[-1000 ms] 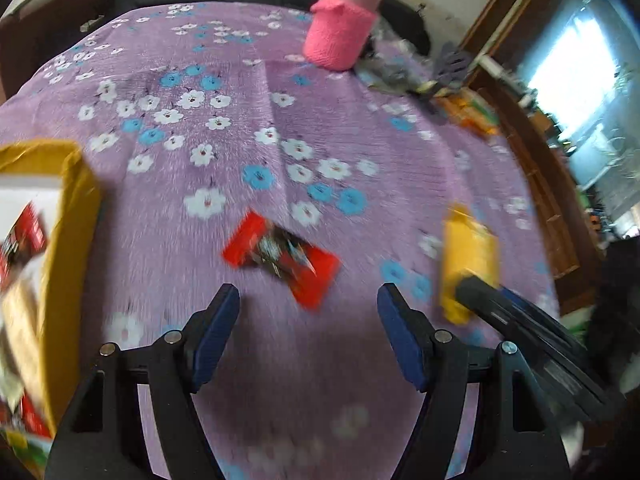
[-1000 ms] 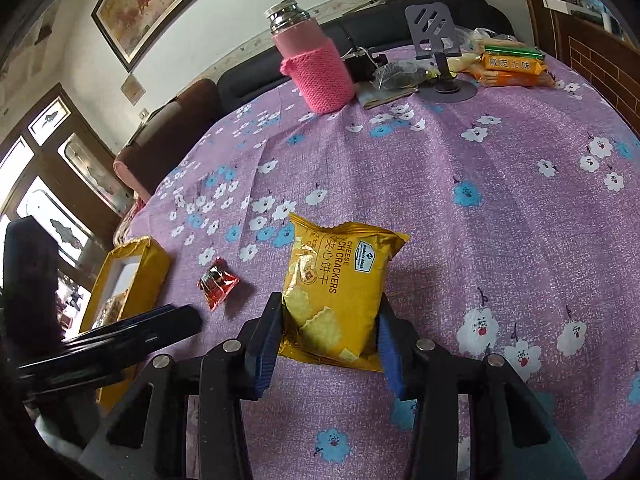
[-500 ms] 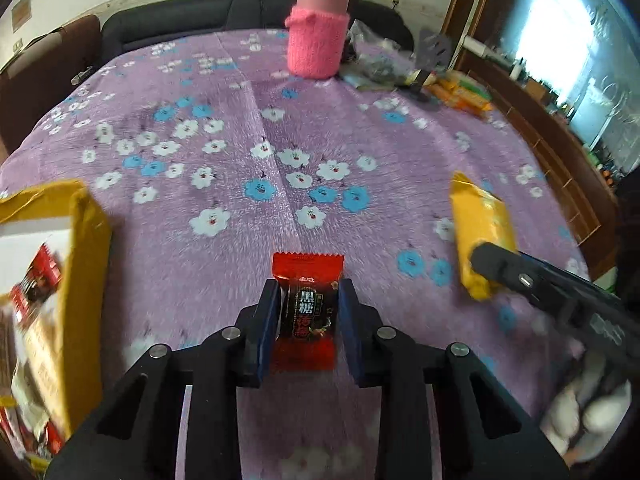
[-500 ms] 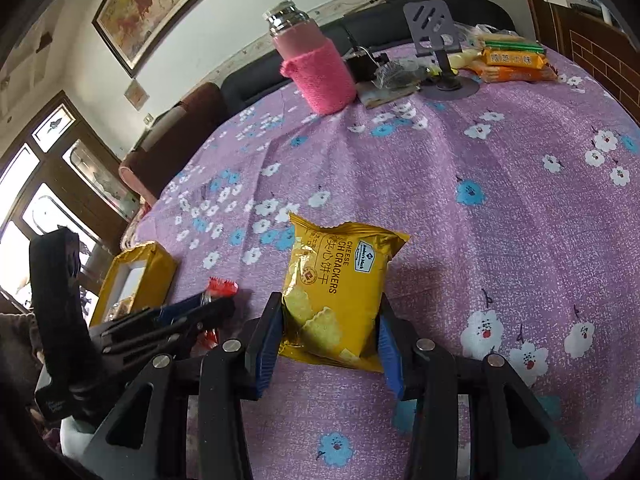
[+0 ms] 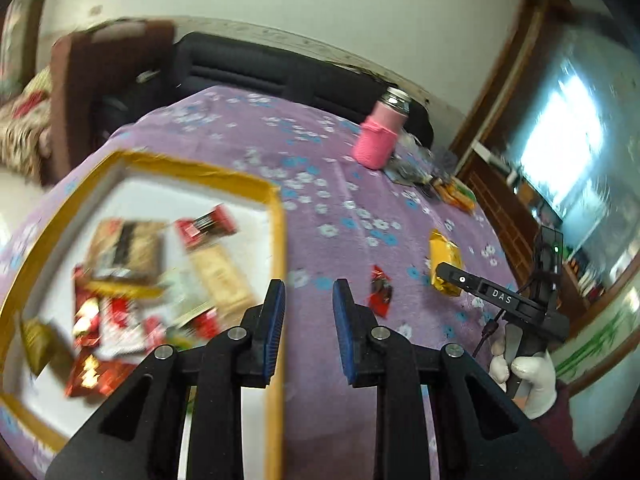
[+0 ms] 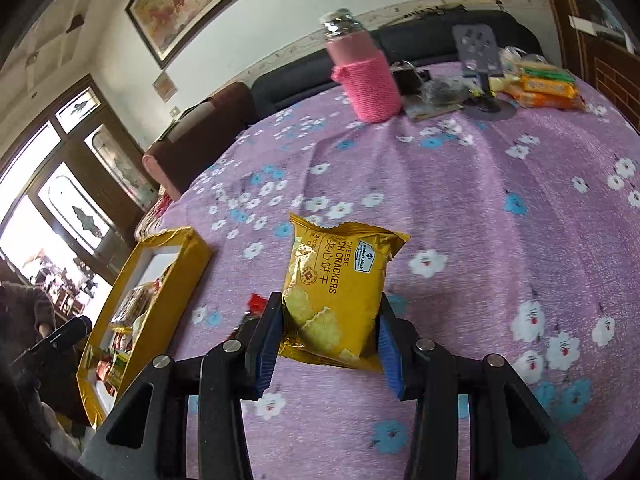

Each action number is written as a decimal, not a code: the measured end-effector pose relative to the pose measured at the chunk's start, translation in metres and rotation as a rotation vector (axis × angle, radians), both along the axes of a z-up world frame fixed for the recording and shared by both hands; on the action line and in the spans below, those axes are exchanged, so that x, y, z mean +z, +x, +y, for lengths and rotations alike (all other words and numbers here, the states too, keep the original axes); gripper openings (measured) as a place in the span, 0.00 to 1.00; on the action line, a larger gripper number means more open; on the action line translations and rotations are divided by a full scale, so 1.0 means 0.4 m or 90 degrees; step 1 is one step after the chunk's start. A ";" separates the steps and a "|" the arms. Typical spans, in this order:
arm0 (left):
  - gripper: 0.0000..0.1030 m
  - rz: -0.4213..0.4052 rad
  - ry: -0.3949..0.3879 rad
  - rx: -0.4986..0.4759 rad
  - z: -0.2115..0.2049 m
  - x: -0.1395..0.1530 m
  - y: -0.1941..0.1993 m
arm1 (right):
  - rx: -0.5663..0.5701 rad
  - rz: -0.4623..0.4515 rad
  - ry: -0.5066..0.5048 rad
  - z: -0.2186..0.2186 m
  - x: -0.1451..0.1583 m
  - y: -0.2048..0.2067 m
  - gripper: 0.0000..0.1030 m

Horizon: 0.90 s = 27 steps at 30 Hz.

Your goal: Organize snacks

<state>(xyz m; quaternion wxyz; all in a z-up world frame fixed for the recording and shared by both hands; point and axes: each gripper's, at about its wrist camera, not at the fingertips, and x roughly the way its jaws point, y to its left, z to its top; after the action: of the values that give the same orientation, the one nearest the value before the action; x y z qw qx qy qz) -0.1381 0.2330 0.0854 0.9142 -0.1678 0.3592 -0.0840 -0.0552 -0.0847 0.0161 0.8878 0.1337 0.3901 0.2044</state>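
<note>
My left gripper [image 5: 308,312] is empty, its jaws a narrow gap apart, raised over the right rim of the yellow box [image 5: 276,248]. The box holds several snack packets. A small red snack packet [image 5: 380,292] lies on the purple flowered cloth, right of the left gripper; a corner of it shows in the right wrist view [image 6: 256,305]. My right gripper [image 6: 330,332] is shut on a yellow cheese cracker bag [image 6: 336,280] that rests on the cloth. The bag [image 5: 443,262] and right gripper also show in the left wrist view. The yellow box [image 6: 176,276] lies left of the right gripper.
A bottle in a pink knitted sleeve [image 6: 366,72] stands at the table's far side. Beside it are a grey phone stand [image 6: 480,60], dark clutter and orange and yellow snack packs [image 6: 544,88]. A dark sofa and a brown chair stand behind the table.
The left gripper held the red packet half a second ago; now the packet lies on the cloth and the gripper has lifted and swung left over the box rim. The right gripper stays on the bag.
</note>
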 end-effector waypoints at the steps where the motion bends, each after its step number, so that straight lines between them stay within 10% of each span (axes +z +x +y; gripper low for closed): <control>1: 0.21 0.007 -0.007 -0.005 0.008 -0.007 -0.004 | 0.006 -0.008 -0.008 0.017 0.006 -0.010 0.43; 5: 0.23 0.035 -0.002 -0.057 -0.045 -0.025 0.015 | 0.011 -0.006 -0.016 0.048 0.000 -0.032 0.43; 10: 0.50 0.053 0.068 -0.136 -0.193 -0.051 0.092 | -0.009 0.007 0.008 0.019 -0.012 -0.034 0.43; 18: 0.49 0.067 0.192 -0.206 -0.388 -0.144 0.239 | -0.020 0.021 0.066 -0.045 -0.017 -0.021 0.44; 20: 0.35 0.080 0.267 -0.204 -0.428 -0.179 0.264 | -0.015 0.025 0.077 -0.050 -0.019 -0.016 0.43; 27: 0.23 0.077 0.201 -0.217 -0.410 -0.164 0.246 | -0.008 0.028 0.079 -0.044 -0.018 -0.012 0.43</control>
<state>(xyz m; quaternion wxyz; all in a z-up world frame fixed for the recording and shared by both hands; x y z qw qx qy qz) -0.0397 0.0688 0.0198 0.8786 0.0356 0.4449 -0.1698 -0.0599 -0.1022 0.0087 0.8702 0.1952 0.3954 0.2197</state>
